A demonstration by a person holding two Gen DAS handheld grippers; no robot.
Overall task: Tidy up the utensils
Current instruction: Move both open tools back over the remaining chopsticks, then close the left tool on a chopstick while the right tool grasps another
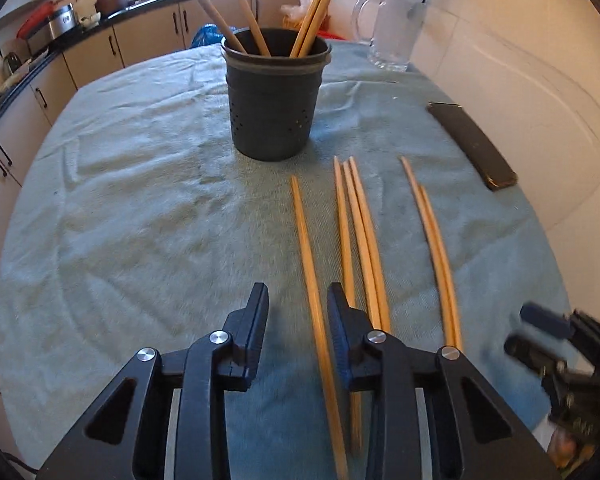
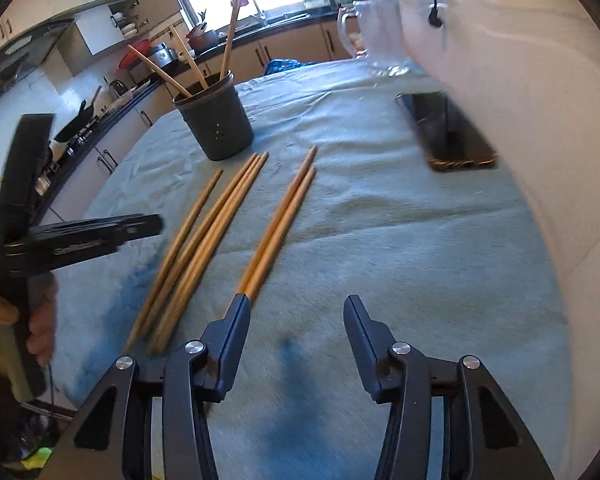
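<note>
A black perforated utensil holder point(image 1: 275, 96) stands on the green cloth and holds several wooden chopsticks; it also shows in the right wrist view point(image 2: 216, 120). Several loose wooden chopsticks lie on the cloth: a single one point(image 1: 314, 300), a group of three point(image 1: 360, 240) and a pair point(image 1: 436, 248). My left gripper point(image 1: 298, 300) is open, with the single chopstick running between its fingers, close to the right finger. My right gripper point(image 2: 296, 312) is open and empty, its left finger point(image 2: 236, 320) over the near end of the pair point(image 2: 284, 220).
A glass pitcher point(image 1: 392, 20) stands at the table's far right. A black phone-like slab point(image 1: 472, 144) lies by the right edge near the white wall. Kitchen counters and cabinets run behind and to the left. The green cloth point(image 1: 140, 200) covers the table.
</note>
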